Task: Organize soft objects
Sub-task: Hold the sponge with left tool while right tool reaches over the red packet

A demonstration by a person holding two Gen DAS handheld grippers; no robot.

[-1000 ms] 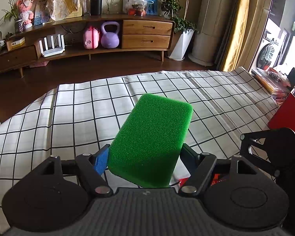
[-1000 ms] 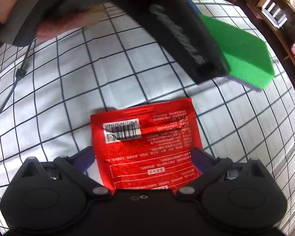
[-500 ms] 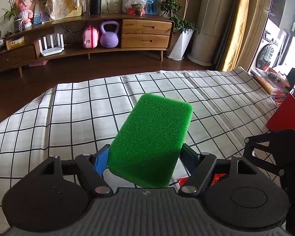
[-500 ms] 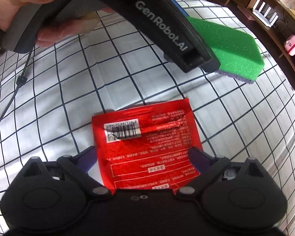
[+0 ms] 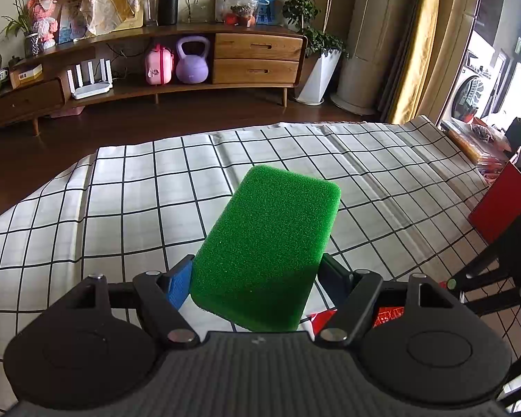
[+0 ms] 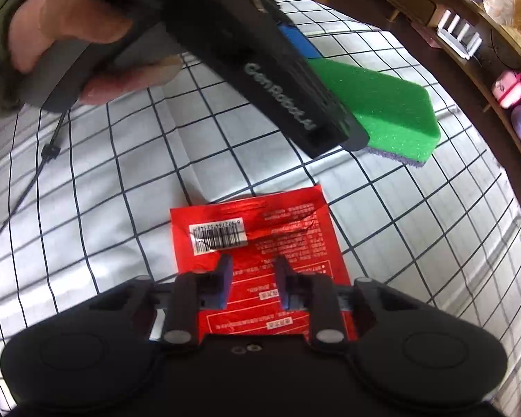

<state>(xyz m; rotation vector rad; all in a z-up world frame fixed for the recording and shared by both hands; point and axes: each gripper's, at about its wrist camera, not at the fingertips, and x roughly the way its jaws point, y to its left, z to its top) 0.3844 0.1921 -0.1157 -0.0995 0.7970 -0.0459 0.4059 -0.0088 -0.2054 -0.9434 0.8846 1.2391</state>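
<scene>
My right gripper (image 6: 253, 279) points steeply down over the red packet (image 6: 260, 243), jaws closing to a narrow gap above its middle; can't tell if the pads touch the foil. Packet lies flat on the checked cloth (image 6: 128, 187), barcode label toward its far-left corner. Just past it, my left gripper (image 5: 255, 279) holds the green sponge (image 5: 271, 243) by its two long sides, clear of the cloth, tilted, purple layer underneath. My left hand (image 6: 87, 38) wraps the handle. Further out: red box (image 5: 500, 205) at the cloth's right edge, then a wooden sideboard (image 5: 257, 55) with a purple kettlebell (image 5: 192, 62).
</scene>
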